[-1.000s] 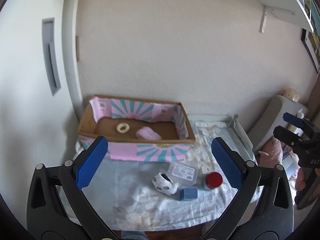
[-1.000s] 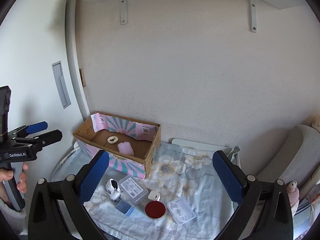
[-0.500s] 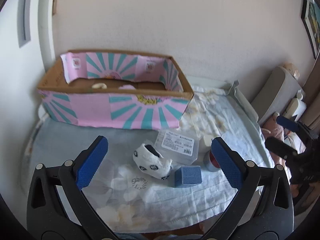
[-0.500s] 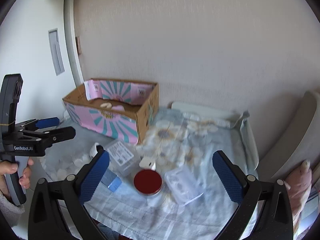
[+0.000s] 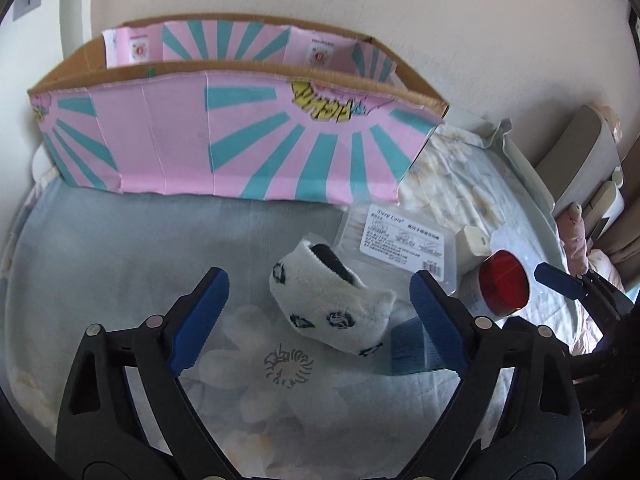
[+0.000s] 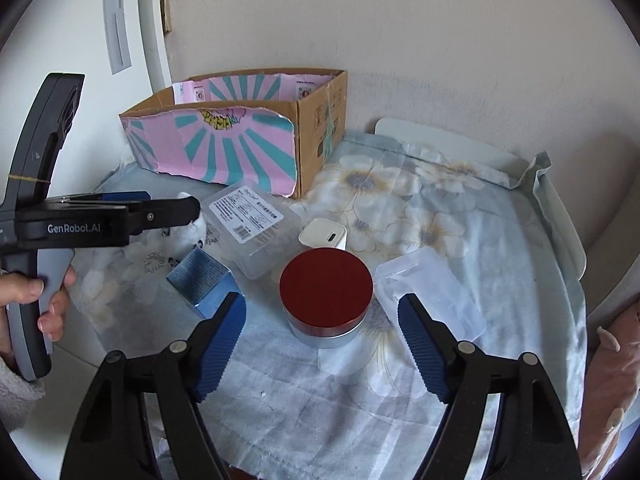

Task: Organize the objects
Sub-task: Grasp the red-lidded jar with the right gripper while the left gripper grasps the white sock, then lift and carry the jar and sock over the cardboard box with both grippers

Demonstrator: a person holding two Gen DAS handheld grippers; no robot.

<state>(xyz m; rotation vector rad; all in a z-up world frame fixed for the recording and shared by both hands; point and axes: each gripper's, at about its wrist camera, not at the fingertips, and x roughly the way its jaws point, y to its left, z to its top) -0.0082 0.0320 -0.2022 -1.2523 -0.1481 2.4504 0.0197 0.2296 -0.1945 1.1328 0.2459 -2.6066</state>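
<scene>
L gripper has its jaws wide apart, straddling the white spotted sock on the floral cloth; contact w/ it is hard to judge. R gripper, jaws also spread, hovers at the red-lidded jar. Blue box, clear labelled case and white charger lie near; pink carton sits behind.

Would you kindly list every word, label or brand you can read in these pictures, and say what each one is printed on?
"GenRobot.AI": white lettering on the black body of the left gripper, seen from the right wrist.
"Deep Care" (uncertain): heading of the white label on the clear plastic box; the lines and barcode below are too small to read.
Yellow cartoon lettering on the pink and teal cardboard box: upside down, illegible.
</scene>
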